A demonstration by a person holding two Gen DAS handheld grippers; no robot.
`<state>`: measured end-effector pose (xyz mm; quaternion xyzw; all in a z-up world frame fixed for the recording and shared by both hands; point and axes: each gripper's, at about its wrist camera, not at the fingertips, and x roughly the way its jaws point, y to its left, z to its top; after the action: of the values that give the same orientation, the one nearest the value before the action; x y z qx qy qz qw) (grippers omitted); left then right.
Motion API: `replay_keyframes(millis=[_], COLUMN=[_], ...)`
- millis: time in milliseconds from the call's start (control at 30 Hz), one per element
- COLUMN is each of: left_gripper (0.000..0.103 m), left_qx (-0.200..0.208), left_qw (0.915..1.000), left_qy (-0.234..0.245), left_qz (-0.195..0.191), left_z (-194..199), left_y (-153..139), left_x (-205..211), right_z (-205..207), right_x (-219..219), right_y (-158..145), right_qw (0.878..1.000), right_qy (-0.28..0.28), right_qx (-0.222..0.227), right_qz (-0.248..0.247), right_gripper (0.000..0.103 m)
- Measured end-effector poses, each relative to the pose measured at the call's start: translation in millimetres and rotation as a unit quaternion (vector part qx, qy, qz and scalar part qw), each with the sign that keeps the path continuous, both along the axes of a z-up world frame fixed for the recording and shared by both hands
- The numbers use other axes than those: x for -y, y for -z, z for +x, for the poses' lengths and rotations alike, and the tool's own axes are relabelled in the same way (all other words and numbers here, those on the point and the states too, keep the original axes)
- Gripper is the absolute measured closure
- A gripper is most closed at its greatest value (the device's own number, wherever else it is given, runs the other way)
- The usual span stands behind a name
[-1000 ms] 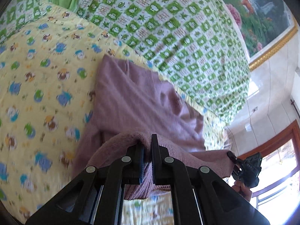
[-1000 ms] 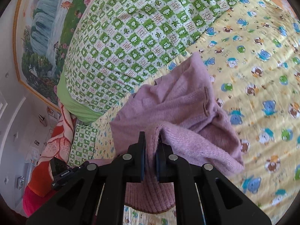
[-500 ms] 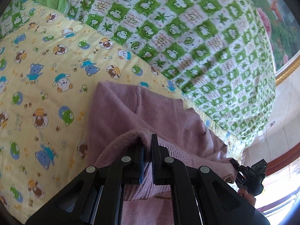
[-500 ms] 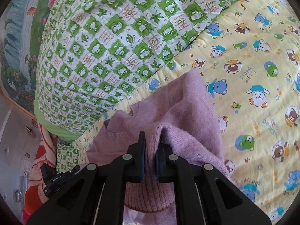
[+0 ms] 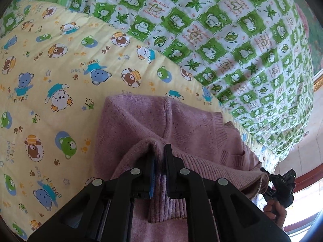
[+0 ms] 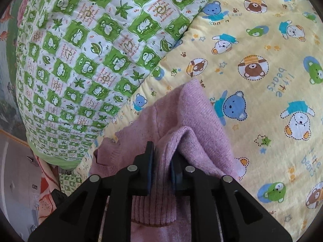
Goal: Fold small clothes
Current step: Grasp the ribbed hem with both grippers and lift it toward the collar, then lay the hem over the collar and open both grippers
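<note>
A small pink knitted sweater is spread on a yellow quilt printed with cartoon bears, which covers the bed. The garment lies near the far edge of the yellow quilt, just beside a bulky green-and-white checked quilt that is bunched along that edge.

In the left wrist view, the left hand-held gripper is seen clenched on a raised fold of the sweater: knit is pinched between the two black fingers, and a ribbed hem hangs down behind them. The fold is lifted above the rest of the garment, which stays flat on the quilt beyond it. At the lower right of this view, the other hand-held device and part of the person's hand are seen, with the sweater's edge stretched toward them.

In the right wrist view, the right hand-held gripper is likewise closed on a bunched ridge of the pink sweater, with ribbed fabric drooping between and below its fingers. A pointed corner of the garment is directed toward the checked quilt, and the bear-print quilt fills the right side.
</note>
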<state>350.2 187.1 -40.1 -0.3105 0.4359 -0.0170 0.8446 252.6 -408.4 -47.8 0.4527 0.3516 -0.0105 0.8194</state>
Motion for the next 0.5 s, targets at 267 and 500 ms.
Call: replay_keyframes(millis=[267,500], left_gripper=[0.043,0.043], left_qx=[0.025,0.032], left_qw=[0.999,0.9915], left_qy=[-0.023,0.11], left_qz=[0.031,0.061], left_z=[-38.3,-93.5], left_y=[-39.9,-46.6], left_x=[-20.9,47.4], right_z=[-25.7,-65.7], right_x=[13.1,-25.9], right_y=[-37.6,-66.9], right_qw=[0.997,0.989], right_qy=[0.052,-0.037], right_qx=[0.047,0.088], right_qz=[-0.027,-0.112], right_gripper=[0.042,0.043])
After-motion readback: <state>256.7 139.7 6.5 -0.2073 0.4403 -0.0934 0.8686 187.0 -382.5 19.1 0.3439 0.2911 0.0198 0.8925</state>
